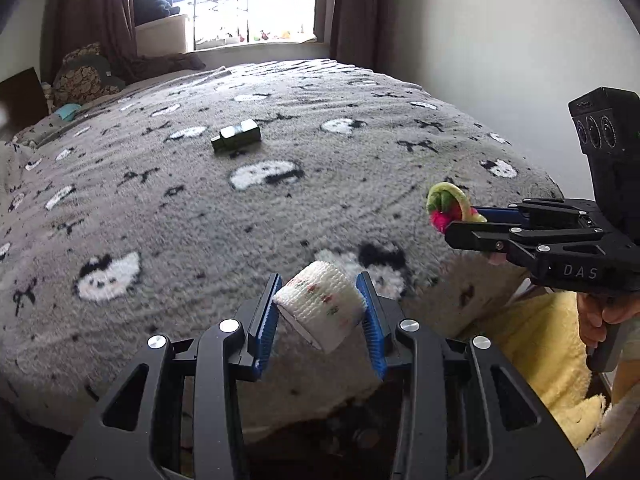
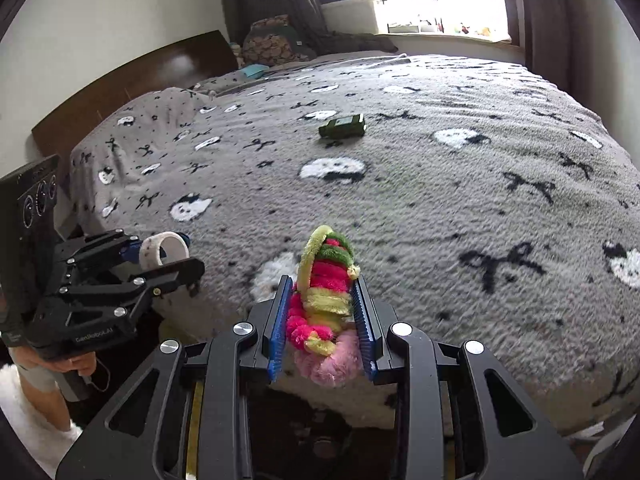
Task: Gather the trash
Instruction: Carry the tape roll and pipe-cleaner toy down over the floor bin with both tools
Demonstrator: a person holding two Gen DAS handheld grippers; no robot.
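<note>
Left gripper (image 1: 320, 312) clamped on a white roll of bandage tape (image 1: 322, 306), small floral print, roll tilted between the 2 blue pads, held off the bed at its near edge. Same roll seen side-on from the right wrist view (image 2: 164, 250), hollow core visible.

Right gripper (image 2: 324, 320) nearly closed, squeezing a fuzzy pipe-cleaner bundle (image 2: 326, 300): pink, red, yellow, green coils, top poking out past the fingertips. From the left wrist view it sits at the tip of the right gripper (image 1: 460, 220), bundle (image 1: 446, 204) above the bed's near right corner.

A person's hand (image 1: 600, 316) grips the right handle; yellow fleece (image 1: 532, 344) beneath it.

Grey fleece blanket (image 2: 440, 208) with white cat faces and black bows covers the bed. Mid-bed: 1 dark green box-shaped item (image 1: 236, 138), lying flat, well apart from both grippers; type unclear.

Far: dark wooden headboard (image 2: 132, 80), patterned pillow (image 2: 272, 42), brown curtains (image 1: 100, 8), bright window (image 1: 240, 0).
</note>
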